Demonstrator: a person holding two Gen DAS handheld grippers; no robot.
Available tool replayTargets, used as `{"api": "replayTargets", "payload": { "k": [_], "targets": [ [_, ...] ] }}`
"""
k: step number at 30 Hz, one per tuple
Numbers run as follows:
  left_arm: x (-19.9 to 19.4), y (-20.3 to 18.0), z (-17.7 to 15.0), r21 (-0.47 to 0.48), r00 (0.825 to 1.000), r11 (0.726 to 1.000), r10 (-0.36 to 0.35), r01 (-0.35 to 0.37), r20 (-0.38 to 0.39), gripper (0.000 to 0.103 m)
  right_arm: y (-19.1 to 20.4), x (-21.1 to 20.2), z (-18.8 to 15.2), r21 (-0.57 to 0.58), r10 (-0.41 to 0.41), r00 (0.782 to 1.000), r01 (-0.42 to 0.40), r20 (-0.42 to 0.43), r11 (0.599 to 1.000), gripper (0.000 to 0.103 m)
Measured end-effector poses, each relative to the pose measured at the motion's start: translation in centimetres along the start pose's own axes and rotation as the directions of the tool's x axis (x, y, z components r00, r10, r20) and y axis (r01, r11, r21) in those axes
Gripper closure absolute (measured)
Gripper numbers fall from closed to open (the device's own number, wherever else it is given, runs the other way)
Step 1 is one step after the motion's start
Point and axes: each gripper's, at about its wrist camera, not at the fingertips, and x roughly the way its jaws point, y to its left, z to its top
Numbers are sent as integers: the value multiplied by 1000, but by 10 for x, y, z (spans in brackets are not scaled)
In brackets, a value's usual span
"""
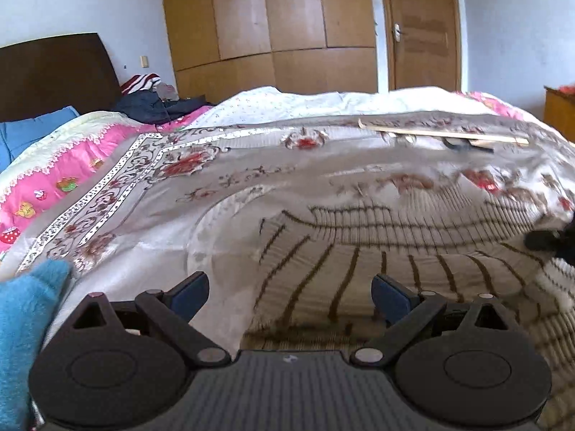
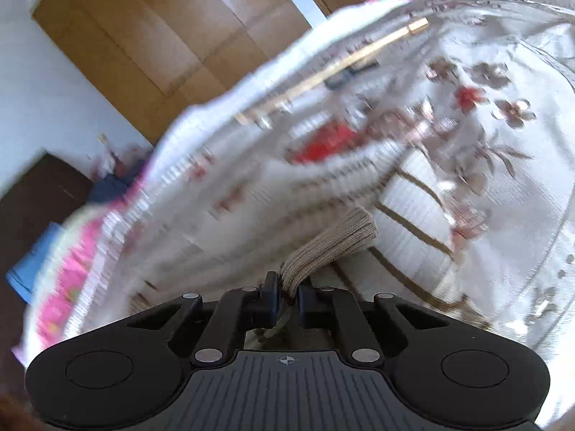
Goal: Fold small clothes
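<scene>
A beige knit garment [image 1: 395, 251] with a brown grid pattern lies spread on the floral bedspread [image 1: 215, 165]. My left gripper [image 1: 289, 287] hovers just above its near-left part, jaws wide apart with nothing between them. In the right wrist view, my right gripper [image 2: 287, 294] is shut on the garment's ribbed beige edge [image 2: 334, 240], which bunches up out of the jaws. The rest of the garment [image 2: 413, 208] trails away over the bed, blurred. A dark shape [image 1: 550, 240] touches the garment at the right edge of the left wrist view.
A long wooden stick [image 1: 442, 136] with a dark piece lies at the bed's far side. A fuzzy blue item [image 1: 21, 323] sits near left. Dark and striped clothes [image 1: 154, 100] are piled by the headboard. A pink quilt [image 1: 72, 172] and wooden wardrobe [image 1: 269, 18] lie beyond.
</scene>
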Motion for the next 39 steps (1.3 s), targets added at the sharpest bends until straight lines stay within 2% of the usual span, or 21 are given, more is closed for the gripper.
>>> {"api": "replayTargets", "payload": {
  "k": [1, 3, 4, 5, 7, 10, 13, 16, 18, 20, 21, 24, 26, 29, 32, 35, 37, 39],
  "targets": [
    [8, -2, -1, 4, 1000, 1000, 9, -9, -8, 0, -2, 0, -2, 2, 3, 1000, -3, -5, 1000, 91],
    [32, -7, -9, 49, 994, 997, 61, -57, -90, 0, 1, -7, -4, -20, 2, 1000, -1, 7, 1000, 88],
    [40, -6, -14, 61, 989, 996, 65, -57, -132, 0, 3, -11, -4, -31, -4, 1000, 4, 16, 1000, 86],
    [41, -2, -17, 44, 989, 998, 44, -38, -140, 0, 4, -15, -4, -42, -2, 1000, 3, 26, 999, 86],
    [34, 4, -17, 24, 991, 999, 29, -26, -130, 0, 9, -20, -4, -67, 0, 999, 3, 38, 998, 86],
    [21, 7, -13, 29, 996, 998, 49, -47, -79, 0, 13, -23, -4, -101, -22, 998, 28, 57, 995, 85],
    [11, 7, -6, 7, 999, 999, 48, -48, -20, 0, 12, -19, -6, -126, -77, 996, 83, 45, 989, 83],
    [15, 4, 3, 7, 999, 999, 45, -45, -7, 0, 3, -15, -4, -105, -88, 996, 89, 12, 990, 82],
    [27, 0, 3, 39, 997, 998, 58, -56, -49, 0, 2, -20, -5, -117, -84, 996, 84, 11, 990, 81],
    [44, -1, -3, 83, 987, 994, 80, -69, -141, 0, 4, -26, -6, -144, -94, 996, 94, 9, 985, 80],
    [48, 2, -7, 81, 983, 995, 70, -57, -167, 0, 5, -31, -7, -154, -91, 996, 91, 6, 984, 79],
    [34, 12, -10, 56, 986, 997, 51, -43, -161, 0, 7, -52, -13, -193, -56, 998, 49, -34, 980, 78],
    [16, 19, -12, 62, 986, 998, 36, -26, -162, 0, 7, -71, -22, -219, -15, 996, -5, -88, 976, 78],
    [-21, 33, -22, 60, 983, 997, -37, 48, -181, 0, 6, -102, -41, -263, 21, 982, -71, -187, 962, 78],
    [-63, 44, -35, 77, 970, 990, -95, 115, -224, 0, 0, -132, -61, -281, 15, 962, -95, -273, 955, 78],
    [-100, 47, -51, 116, 955, 981, -122, 158, -269, 0, -7, -158, -80, -293, -22, 946, -78, -324, 953, 78],
    [-114, 47, -60, 82, 931, 977, -157, 195, -330, 0, -11, -171, -91, -303, -49, 938, -61, -343, 951, 77],
    [-125, 46, -72, 29, 895, 974, -194, 224, -403, 3, -15, -181, -102, -310, -77, 925, -45, -372, 950, 75]
  ]
}}
